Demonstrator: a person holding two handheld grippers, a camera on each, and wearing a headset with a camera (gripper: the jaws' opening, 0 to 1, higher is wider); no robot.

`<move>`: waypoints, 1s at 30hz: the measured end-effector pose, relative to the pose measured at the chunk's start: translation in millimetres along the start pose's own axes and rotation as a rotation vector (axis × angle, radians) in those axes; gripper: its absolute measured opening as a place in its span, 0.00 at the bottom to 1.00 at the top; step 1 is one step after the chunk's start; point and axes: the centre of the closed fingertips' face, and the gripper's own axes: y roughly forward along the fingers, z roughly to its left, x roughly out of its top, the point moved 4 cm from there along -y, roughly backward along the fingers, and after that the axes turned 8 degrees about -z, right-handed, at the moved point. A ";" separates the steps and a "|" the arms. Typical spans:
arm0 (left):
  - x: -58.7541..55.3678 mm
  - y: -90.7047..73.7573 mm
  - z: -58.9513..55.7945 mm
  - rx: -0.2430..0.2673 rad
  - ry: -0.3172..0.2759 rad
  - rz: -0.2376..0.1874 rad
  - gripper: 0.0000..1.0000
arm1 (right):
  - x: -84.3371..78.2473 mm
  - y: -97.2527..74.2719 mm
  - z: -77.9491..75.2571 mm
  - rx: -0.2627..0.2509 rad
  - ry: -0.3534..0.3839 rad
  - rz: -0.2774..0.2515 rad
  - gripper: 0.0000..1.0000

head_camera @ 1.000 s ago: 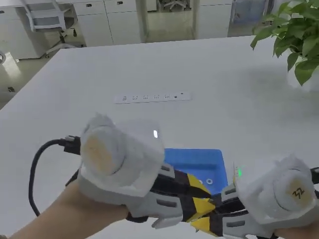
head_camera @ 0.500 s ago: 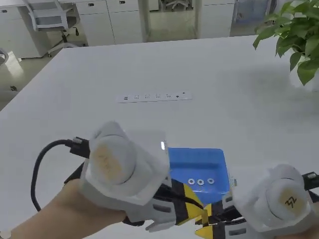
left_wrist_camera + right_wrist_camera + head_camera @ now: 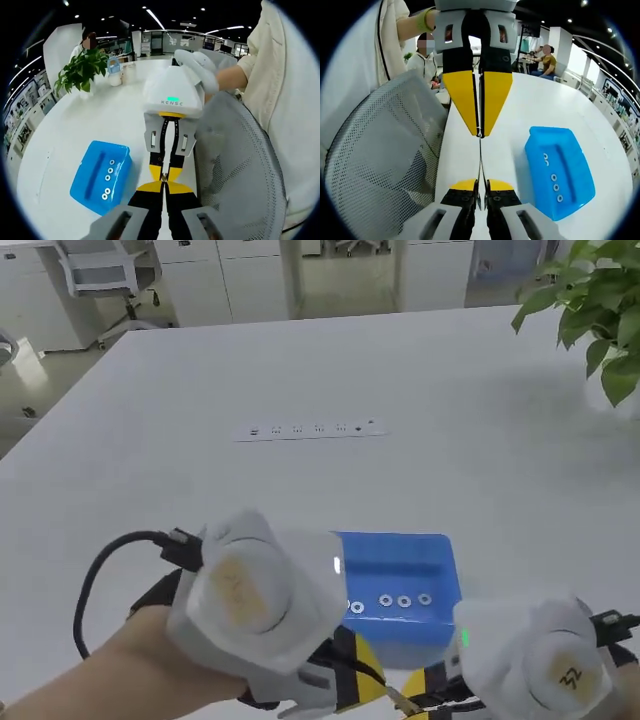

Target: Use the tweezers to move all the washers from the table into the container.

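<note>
A blue container (image 3: pixel 400 565) rests upside-down-looking on the white table (image 3: pixel 300 370), with several washers (image 3: pixel 404 601) lying in a row on its top face. Near the table's front edge my left gripper (image 3: pixel 375 685) and right gripper (image 3: pixel 425 685) point at each other, tips almost touching. In the right gripper view, thin metal tweezers (image 3: pixel 480 160) run from my right gripper (image 3: pixel 481 184) to the left gripper (image 3: pixel 480 134), and both are shut on them. The container (image 3: pixel 560 170) lies to the right there. In the left gripper view my left gripper (image 3: pixel 164 184) meets the right gripper (image 3: pixel 165 176), beside the container (image 3: pixel 90 182).
A white power strip (image 3: pixel 310 429) lies mid-table and a potted plant (image 3: pixel 600 300) stands at the far right. A mesh chair back (image 3: pixel 235 165) sits close behind the grippers. A black cable (image 3: pixel 100 580) loops from the left gripper. An office chair (image 3: pixel 95 280) stands beyond the table.
Both grippers have drawn back toward the person and lower in view, uncovering the container's top, where the row of washers now shows. The jaws stay together.
</note>
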 end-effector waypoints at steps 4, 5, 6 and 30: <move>-13.6 2.9 -1.5 0.000 -0.007 0.032 0.00 | -0.8 7.1 2.5 -0.005 0.006 -0.021 0.03; -16.0 2.8 -1.2 0.002 -0.011 0.035 0.00 | -0.8 8.1 2.5 -0.007 0.010 -0.027 0.03; -19.0 2.5 -1.0 0.003 -0.019 0.038 0.00 | -0.6 9.3 2.4 -0.008 0.017 -0.034 0.03; -85.1 12.6 8.1 0.040 0.040 0.287 0.00 | -14.9 15.2 1.7 -0.097 0.208 -0.084 0.24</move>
